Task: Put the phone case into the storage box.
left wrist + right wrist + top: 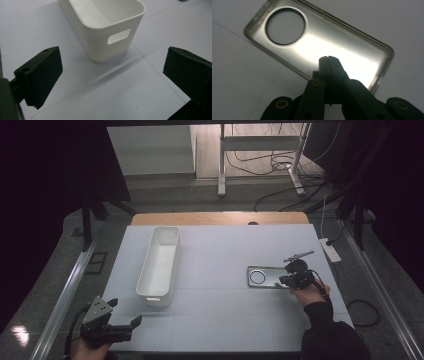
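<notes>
White counter (220,270) stretches under dim light, with cables on the floor beyond it. At the near left corner the left tool (126,319) hovers with its jaws wide apart, pointing toward the short end of a long white bin (160,265) that stands just ahead. Farther right lies a flat metal phone case (265,276) with a round hole. The right tool (286,279) sits over its near end, jaws pressed together; whether they pinch the case I cannot tell.

I'm working in a lab-style recording bay: a white-topped table (220,320) sits between dark curtains, with loose black cables (280,167) strewn across the grey floor, a metal equipment stand (260,142) behind, and a white power strip (330,250) alongside.
</notes>
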The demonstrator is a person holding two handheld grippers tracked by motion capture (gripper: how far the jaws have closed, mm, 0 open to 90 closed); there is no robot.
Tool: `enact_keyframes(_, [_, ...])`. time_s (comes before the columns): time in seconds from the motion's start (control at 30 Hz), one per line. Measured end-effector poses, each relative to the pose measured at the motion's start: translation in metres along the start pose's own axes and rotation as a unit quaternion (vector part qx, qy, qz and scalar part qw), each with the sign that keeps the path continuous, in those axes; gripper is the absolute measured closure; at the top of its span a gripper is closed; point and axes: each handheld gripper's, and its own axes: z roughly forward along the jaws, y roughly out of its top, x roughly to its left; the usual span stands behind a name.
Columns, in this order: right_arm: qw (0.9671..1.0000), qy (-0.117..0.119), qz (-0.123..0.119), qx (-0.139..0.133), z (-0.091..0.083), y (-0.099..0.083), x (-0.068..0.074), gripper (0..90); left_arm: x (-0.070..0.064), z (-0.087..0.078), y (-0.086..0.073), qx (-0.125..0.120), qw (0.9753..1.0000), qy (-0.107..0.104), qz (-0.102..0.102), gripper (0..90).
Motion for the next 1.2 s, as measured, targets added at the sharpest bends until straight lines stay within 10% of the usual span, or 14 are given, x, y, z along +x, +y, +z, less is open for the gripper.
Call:
enact_keyframes(0.4, [0.9997,-0.002,0.004,0.024,0.0,-0.012,-0.003,89.7,0.0,0.0,0.0,0.001,1.0,0.001,0.001,3.1])
enact_keyframes(1.2, [0.9951,0.062,-0.067,0.038,0.005,-0.013,0.059,89.7,-0.001,0.001,0.0,0.002,1.0,0.002,0.003,3.1])
